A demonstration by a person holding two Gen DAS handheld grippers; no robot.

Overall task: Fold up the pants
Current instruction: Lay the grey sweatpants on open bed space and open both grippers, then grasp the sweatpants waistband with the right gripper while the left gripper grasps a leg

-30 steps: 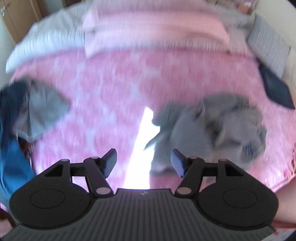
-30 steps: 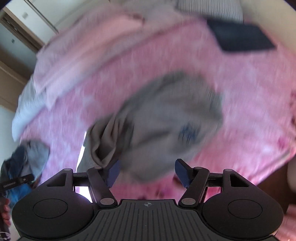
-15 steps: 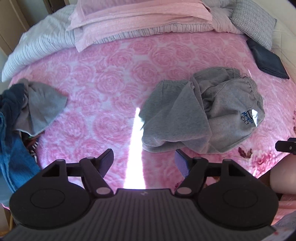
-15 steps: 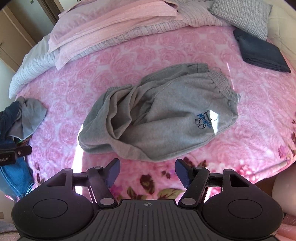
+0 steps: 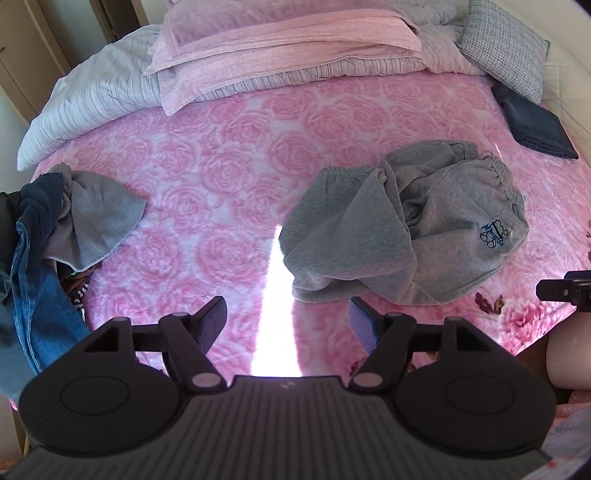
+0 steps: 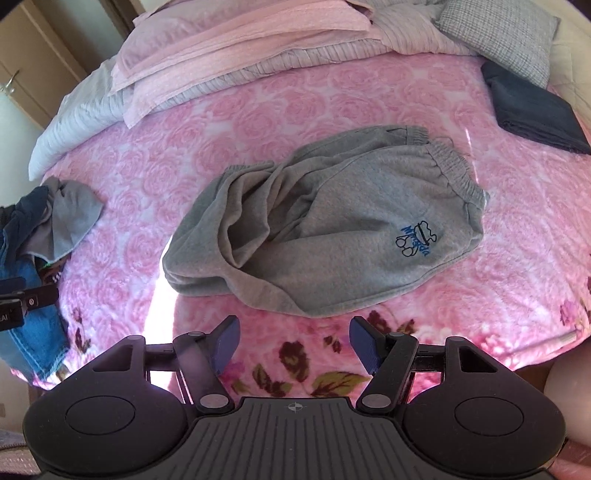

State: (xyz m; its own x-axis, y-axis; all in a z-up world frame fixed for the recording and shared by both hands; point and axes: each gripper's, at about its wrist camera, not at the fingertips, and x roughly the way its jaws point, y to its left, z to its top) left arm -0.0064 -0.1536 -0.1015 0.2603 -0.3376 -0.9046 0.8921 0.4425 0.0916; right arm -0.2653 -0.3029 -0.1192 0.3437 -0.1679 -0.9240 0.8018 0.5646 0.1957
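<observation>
Grey sweatpants (image 5: 402, 225) (image 6: 332, 229) with a small blue logo lie crumpled on the pink rose-patterned bed cover (image 5: 221, 177) (image 6: 280, 110). Their elastic waistband lies at the far right, the legs bunched toward the left. My left gripper (image 5: 288, 321) hovers open above the near bed edge, short of the pants' left end. Over the near bed edge my right gripper (image 6: 293, 338) is open too, just in front of the pants' lower hem. Neither gripper touches the cloth. The tip of the right gripper (image 5: 565, 290) shows at the right edge of the left wrist view.
A heap of clothes with blue jeans (image 5: 33, 295) (image 6: 26, 266) and a grey garment (image 5: 96, 218) lies at the left bed edge. Folded dark cloth (image 5: 535, 125) (image 6: 535, 107) sits at the far right. Pink and striped bedding (image 5: 280, 48) and a checked pillow (image 6: 498, 33) line the back.
Both views went from blurred to steady and drew back from the pants. The crumpled pants now lie still and further ahead of both open grippers.
</observation>
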